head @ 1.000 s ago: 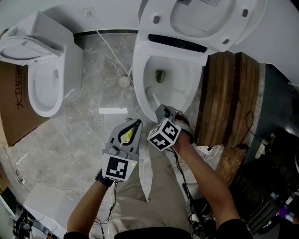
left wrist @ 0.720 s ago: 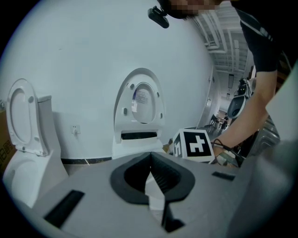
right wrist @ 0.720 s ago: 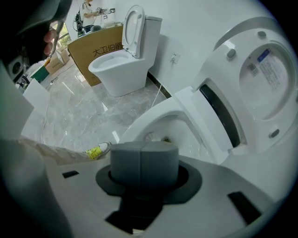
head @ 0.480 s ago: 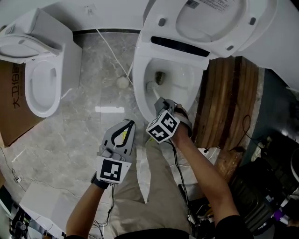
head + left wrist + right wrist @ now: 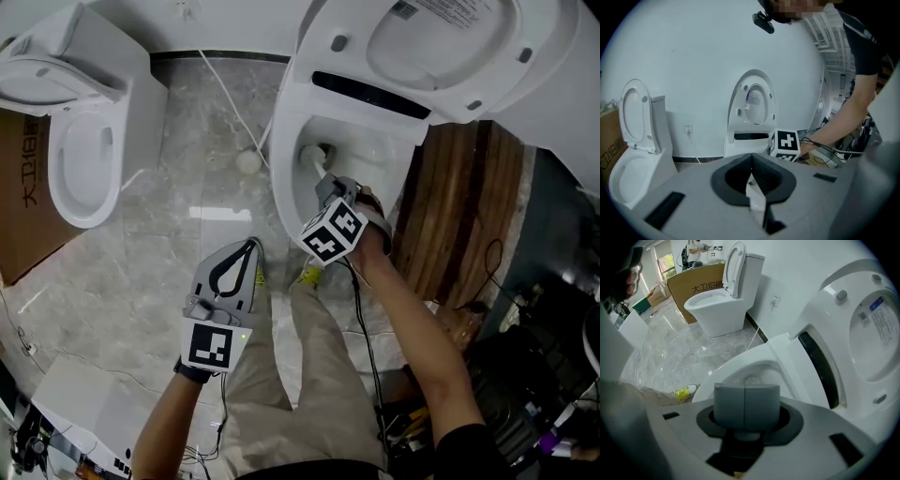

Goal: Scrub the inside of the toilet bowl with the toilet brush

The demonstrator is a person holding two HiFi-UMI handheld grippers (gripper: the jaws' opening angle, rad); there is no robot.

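Jutting from right gripper (image 5: 327, 189) jaws into bowl (image 5: 281, 159): toilet brush (image 5: 313, 160)

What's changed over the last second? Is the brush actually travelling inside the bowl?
Yes. The right gripper, shut on the toilet brush, has pushed forward. That carried the brush head from the near left wall of the toilet bowl up toward the drain hole. The left gripper has drifted slightly left. Unchanged: the hold on the brush, the left gripper shut and empty, the lid up.
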